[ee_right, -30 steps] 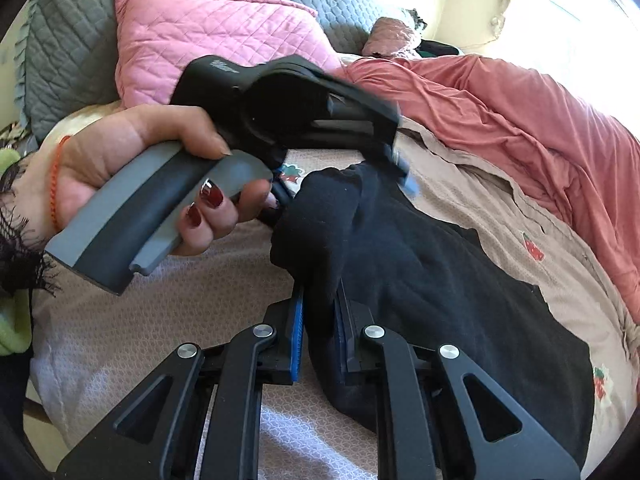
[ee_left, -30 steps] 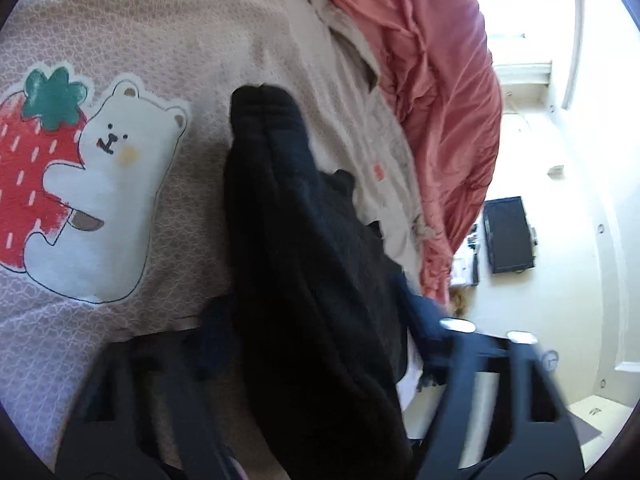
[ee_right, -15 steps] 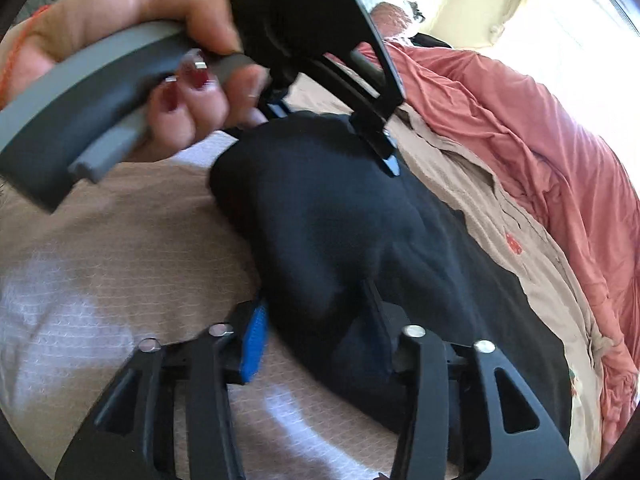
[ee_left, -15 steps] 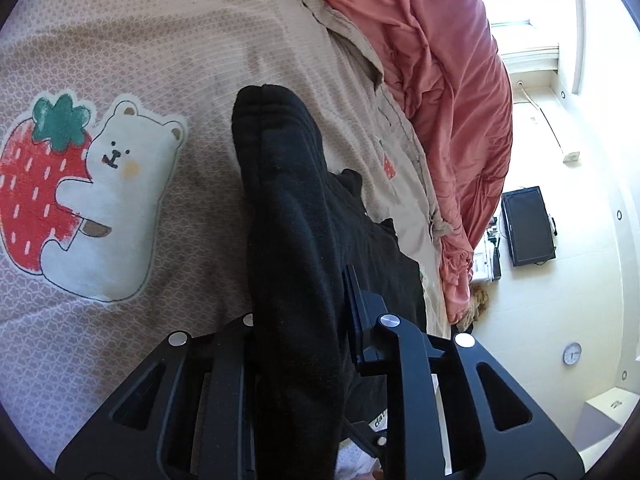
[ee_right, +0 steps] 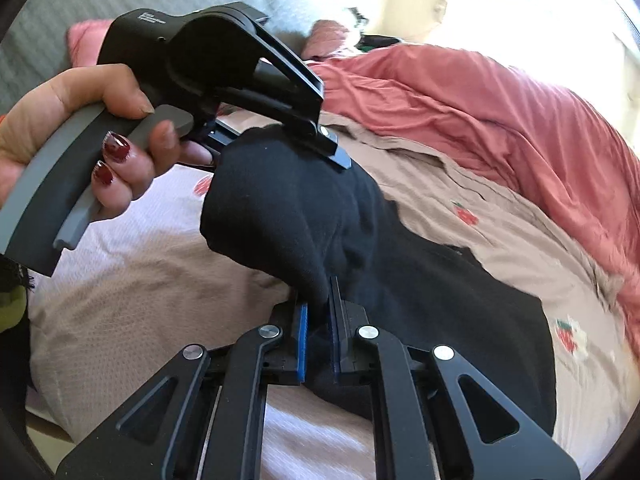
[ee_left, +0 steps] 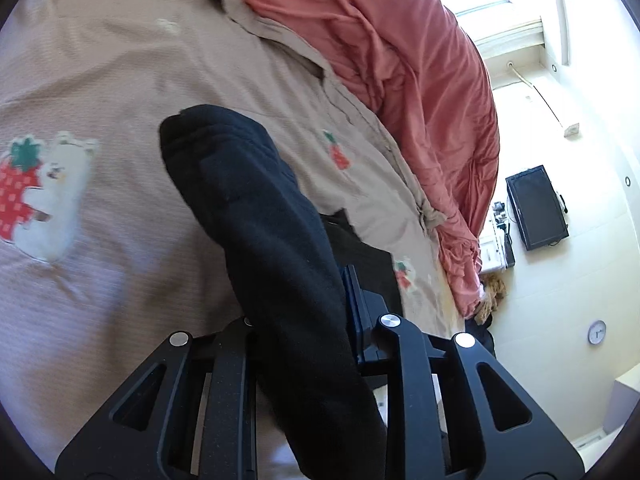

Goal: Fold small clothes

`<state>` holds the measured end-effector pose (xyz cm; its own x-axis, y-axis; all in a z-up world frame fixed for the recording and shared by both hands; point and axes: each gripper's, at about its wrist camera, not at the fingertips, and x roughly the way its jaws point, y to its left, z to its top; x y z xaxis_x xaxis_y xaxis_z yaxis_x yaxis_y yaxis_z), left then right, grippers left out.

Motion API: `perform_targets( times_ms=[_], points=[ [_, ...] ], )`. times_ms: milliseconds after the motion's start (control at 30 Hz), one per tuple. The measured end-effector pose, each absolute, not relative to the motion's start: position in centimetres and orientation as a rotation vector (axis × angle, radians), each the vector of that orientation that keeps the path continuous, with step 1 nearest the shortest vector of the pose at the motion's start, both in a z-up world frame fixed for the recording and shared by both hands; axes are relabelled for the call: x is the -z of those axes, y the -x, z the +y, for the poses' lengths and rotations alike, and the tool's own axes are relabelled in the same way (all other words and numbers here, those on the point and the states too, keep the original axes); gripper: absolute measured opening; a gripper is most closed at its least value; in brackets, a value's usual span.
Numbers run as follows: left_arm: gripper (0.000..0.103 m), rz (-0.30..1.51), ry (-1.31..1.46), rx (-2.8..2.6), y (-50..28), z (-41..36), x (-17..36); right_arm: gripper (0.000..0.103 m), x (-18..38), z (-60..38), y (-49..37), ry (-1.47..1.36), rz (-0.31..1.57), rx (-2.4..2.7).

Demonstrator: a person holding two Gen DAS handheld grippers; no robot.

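Observation:
A black garment (ee_right: 420, 280) lies on the beige bedspread (ee_right: 140, 288), with one end lifted. My right gripper (ee_right: 318, 312) is shut on a fold of the garment at its near edge. My left gripper (ee_left: 298, 304) is shut on the thick raised edge of the same black garment (ee_left: 256, 216), which runs up between its fingers. In the right wrist view the left gripper (ee_right: 304, 144), held by a hand, clamps the garment's far end above the bed.
A red-pink duvet (ee_right: 500, 108) is bunched along the bed's far side. A pink pillow (ee_right: 84, 36) and grey headboard (ee_right: 72, 8) lie behind the hand. The bedspread has a strawberry-bear print (ee_left: 36, 196). A dark monitor (ee_left: 536, 208) stands beyond the bed.
The right gripper was shut, opened wide half a second ago, and is now shut again on a garment fold. The left gripper closed on the raised edge and shifted along the bed.

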<state>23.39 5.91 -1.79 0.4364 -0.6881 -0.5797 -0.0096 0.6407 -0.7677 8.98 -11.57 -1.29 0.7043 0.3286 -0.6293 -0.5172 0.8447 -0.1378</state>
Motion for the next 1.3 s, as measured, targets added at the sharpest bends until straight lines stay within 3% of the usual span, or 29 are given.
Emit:
perform_targets(
  times_ms=[333, 767, 867, 933, 1100, 1300],
  points=[
    [0.015, 1.126, 0.594, 0.484, -25.1, -5.8, -1.7, 0.007, -0.7, -20.2, -8.3, 0.117, 0.629, -0.36],
    [0.02, 1.289, 0.357, 0.447, -27.8, -17.0, 1.1, 0.007, 1.0, -29.3, -9.2, -0.242, 0.771, -0.226],
    [0.034, 1.323, 0.355, 0.491, -28.2, -18.8, 2.0, 0.007, 2.0, -30.1, -9.6, -0.277, 0.815, -0.183],
    [0.056, 1.351, 0.366, 0.508, -28.2, -19.4, 2.5, 0.007, 3.3, -30.9, -10.0, -0.322, 0.875, -0.155],
    [0.055, 1.236, 0.377, 0.475, -26.9, -17.3, 0.9, 0.008, 6.1, -33.1, -10.2, -0.538, 0.975, -0.141],
    [0.045, 1.1, 0.3, 0.301, -23.7, -11.6, -0.2, 0.009, 5.6, -33.8, -9.6, -0.599, 0.96, -0.118]
  ],
)
